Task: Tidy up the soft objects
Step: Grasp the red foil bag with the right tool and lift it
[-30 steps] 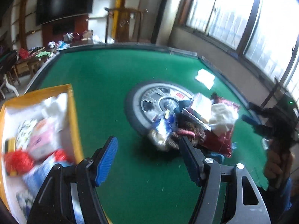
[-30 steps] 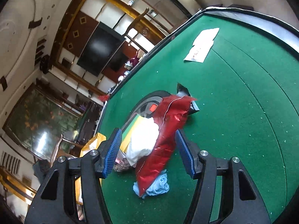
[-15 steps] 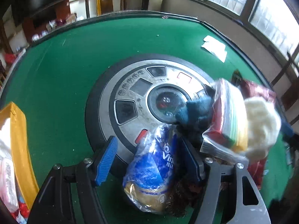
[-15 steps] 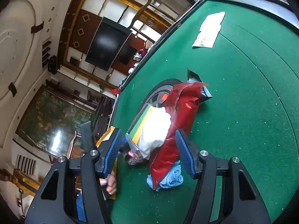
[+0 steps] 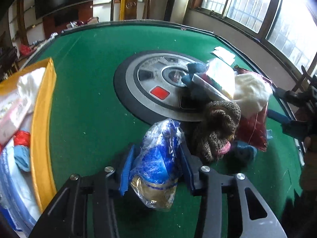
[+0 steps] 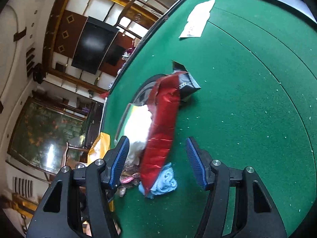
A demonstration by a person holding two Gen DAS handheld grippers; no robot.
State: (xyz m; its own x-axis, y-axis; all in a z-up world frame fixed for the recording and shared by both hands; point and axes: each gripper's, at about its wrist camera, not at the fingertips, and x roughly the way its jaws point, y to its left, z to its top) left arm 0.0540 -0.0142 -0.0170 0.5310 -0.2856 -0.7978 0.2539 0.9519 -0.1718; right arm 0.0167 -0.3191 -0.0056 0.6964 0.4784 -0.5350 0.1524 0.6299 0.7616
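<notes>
Shown: one blue plastic-wrapped packet [image 5: 158, 158], one brown knitted bundle [image 5: 216, 127], one red foil bag [image 6: 162, 127], one white fluffy item [image 5: 251, 93], one yellow box [image 5: 42, 119].

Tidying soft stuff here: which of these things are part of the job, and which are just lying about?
Job:
- blue plastic bag, between the left gripper pads, which have just been closing
- brown knit scarf
- white fluffy item
- red foil bag
- light blue cloth
- yellow bin

Lying about:
- white paper
- round table console

Home game room: mahjong table [image 5: 89, 63], wall television [image 6: 93, 45].
</notes>
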